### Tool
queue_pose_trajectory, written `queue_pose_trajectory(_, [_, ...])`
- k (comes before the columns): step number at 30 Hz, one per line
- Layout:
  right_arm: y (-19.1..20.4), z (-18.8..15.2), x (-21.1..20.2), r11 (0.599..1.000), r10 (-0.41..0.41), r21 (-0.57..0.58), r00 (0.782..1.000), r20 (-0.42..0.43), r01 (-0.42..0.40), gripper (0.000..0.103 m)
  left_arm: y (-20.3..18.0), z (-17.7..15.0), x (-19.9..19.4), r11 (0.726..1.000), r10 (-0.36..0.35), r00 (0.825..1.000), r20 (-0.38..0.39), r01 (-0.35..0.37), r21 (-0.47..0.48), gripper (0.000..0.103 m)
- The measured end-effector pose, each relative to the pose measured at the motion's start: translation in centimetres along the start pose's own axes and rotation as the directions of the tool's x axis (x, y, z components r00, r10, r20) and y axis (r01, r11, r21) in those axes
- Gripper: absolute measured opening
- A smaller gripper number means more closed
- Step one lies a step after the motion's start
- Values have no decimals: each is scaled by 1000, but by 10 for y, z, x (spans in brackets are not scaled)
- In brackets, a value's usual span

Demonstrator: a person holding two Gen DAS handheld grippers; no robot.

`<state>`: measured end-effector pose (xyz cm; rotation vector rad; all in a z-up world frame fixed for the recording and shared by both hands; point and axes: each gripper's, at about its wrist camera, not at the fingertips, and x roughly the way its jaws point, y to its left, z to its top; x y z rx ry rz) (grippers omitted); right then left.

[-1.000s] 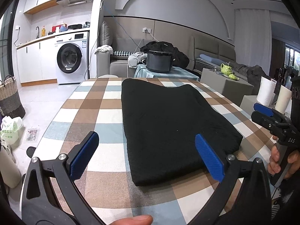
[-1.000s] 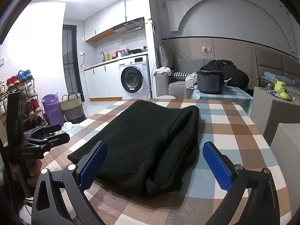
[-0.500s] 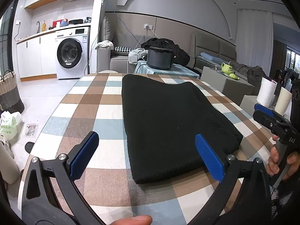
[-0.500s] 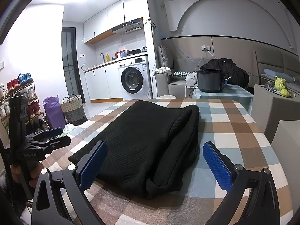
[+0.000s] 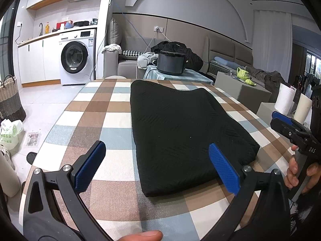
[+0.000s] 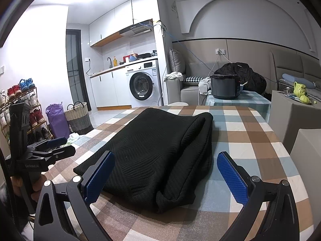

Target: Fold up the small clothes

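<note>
A black knitted garment (image 5: 180,128) lies folded into a long rectangle on the checked table (image 5: 96,118). In the right wrist view the same garment (image 6: 160,150) shows a thick rolled edge on its right side. My left gripper (image 5: 158,164) hovers open over the garment's near left corner, nothing between its blue pads. My right gripper (image 6: 166,172) hangs open just before the garment's near end, also holding nothing. Each gripper shows in the other's view: the right gripper (image 5: 289,126) at the table's right edge, the left gripper (image 6: 52,146) at the left edge.
A dark cooker pot (image 5: 170,64) stands on a small table beyond the far end. A washing machine (image 5: 75,57), a woven basket (image 6: 77,116) and a shoe rack (image 6: 18,104) stand to the left. Paper rolls (image 5: 284,100) and grey boxes stand to the right.
The garment has stayed still. Both grippers have tilted and drifted slightly, staying open and apart from the cloth.
</note>
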<state>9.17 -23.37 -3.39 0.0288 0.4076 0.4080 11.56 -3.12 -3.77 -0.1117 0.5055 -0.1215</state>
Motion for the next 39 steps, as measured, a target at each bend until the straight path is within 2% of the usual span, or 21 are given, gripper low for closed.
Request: queue_pose_trajectory(39, [0, 0, 1, 1000, 1, 1, 1000, -1, -1, 103, 1, 1, -1, 1000, -5, 1000, 2, 5, 4, 102])
